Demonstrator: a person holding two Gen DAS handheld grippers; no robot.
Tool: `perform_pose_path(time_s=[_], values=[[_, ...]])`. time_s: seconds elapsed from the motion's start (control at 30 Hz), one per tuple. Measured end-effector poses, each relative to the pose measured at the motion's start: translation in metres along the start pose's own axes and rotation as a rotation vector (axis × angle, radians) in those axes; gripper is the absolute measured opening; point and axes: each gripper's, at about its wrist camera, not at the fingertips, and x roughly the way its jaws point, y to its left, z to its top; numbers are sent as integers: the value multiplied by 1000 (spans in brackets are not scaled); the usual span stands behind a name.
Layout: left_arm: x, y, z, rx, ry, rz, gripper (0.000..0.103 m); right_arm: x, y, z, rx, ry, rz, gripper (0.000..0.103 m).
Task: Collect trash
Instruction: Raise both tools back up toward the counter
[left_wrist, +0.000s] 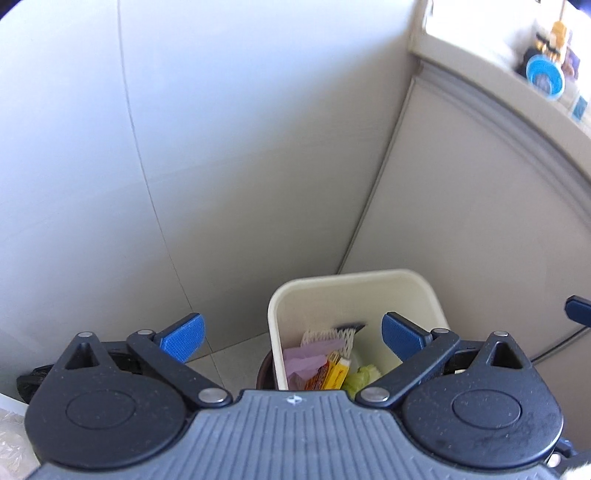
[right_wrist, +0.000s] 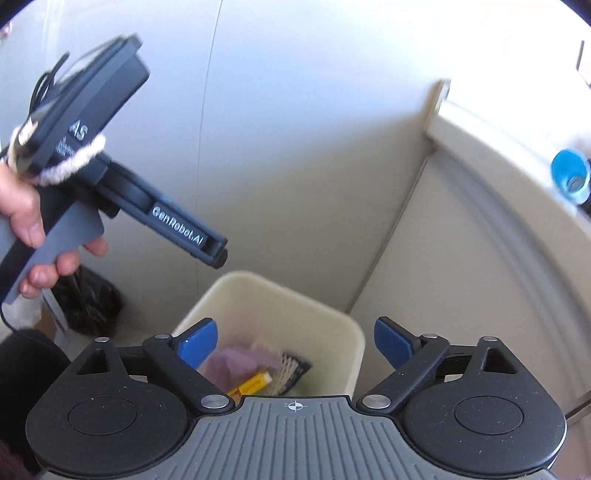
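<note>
- Both sets of jaws stand wide with nothing between the blue pads: your left gripper (left_wrist: 291, 338) and your right gripper (right_wrist: 293, 345) are each spread over the cream bin (left_wrist: 436, 295) and hold no trash.
- Look into the bin from the left wrist view: a white foam net (left_wrist: 327, 338), a lilac wrapper (left_wrist: 303, 363), a yellow-and-orange packet (left_wrist: 332, 374) and something pale green (left_wrist: 364, 373) lie at its bottom, around 6 o'clock of the opening. By the look of it, that load is delivered.
- To do this step well, keep both grippers wide as you lift clear, so no pad catches the rim.
- Mind the spacing: in the right wrist view your left gripper's body sits at 10 o'clock, gripped by your left hand (right_wrist: 22, 210), near the bin's far rim. Draw the two tools apart before you turn, so they do not knock.
- Check for leftovers next; a black bag (right_wrist: 86, 299) lies on the floor at 9 o'clock of the bin, and I cannot tell whether it counts as trash.
- Underfoot is pale tile (left_wrist: 229, 365); the bin stands tucked into a corner of light wall panels (left_wrist: 221, 147).
- At 2 o'clock a sunlit ledge (left_wrist: 480, 85) carries a blue round container (left_wrist: 546, 77) and other small items too blurred to name.
</note>
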Motion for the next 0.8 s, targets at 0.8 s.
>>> perform_pose_path(time_s=[0.8], values=[[-68,-113,104,155,-233,-144,102,-80,-200,85,168,-93,-142,103]])
